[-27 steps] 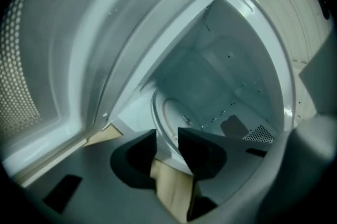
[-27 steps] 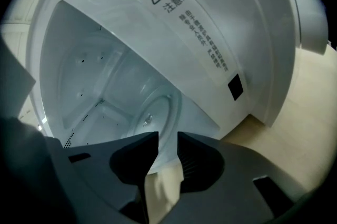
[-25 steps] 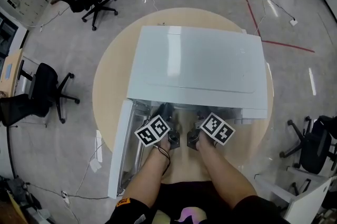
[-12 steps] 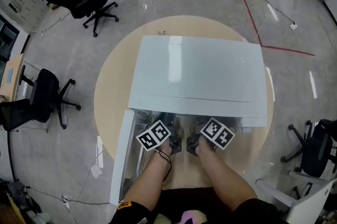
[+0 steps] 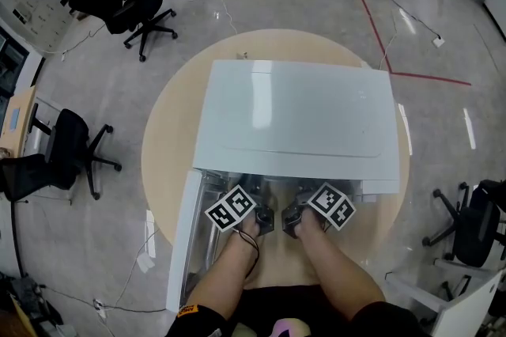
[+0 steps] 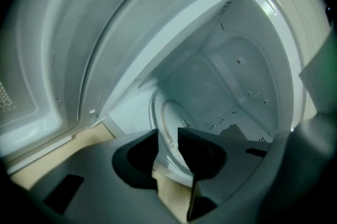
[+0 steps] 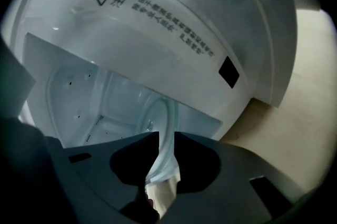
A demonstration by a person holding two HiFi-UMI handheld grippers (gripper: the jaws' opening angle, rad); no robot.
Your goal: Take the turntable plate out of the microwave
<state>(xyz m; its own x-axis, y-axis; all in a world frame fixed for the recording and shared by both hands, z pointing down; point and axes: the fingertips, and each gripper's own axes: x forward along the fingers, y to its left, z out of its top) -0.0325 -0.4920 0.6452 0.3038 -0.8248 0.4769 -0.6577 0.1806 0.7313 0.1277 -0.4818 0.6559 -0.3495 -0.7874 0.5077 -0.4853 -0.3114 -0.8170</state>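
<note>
A white microwave (image 5: 296,110) stands on a round beige table (image 5: 162,130) with its door (image 5: 183,236) swung open to the left. The clear glass turntable plate (image 6: 171,123) lies at the mouth of the cavity, its near rim over the sill. My left gripper (image 6: 168,136) is shut on that rim. My right gripper (image 7: 166,136) is shut on the plate (image 7: 162,115) rim too. From the head view both grippers sit side by side at the opening, left gripper (image 5: 254,199) and right gripper (image 5: 299,199); the microwave's top hides most of the plate.
The open door stands close on the left of my left arm. The microwave's control panel side (image 5: 379,187) is to the right. A strip of beige table (image 5: 277,268) runs in front of the microwave. Office chairs (image 5: 67,141) and cables lie on the floor around the table.
Both grippers stay at the cavity mouth, close together, and have shifted only slightly. The head view has moved a little.
</note>
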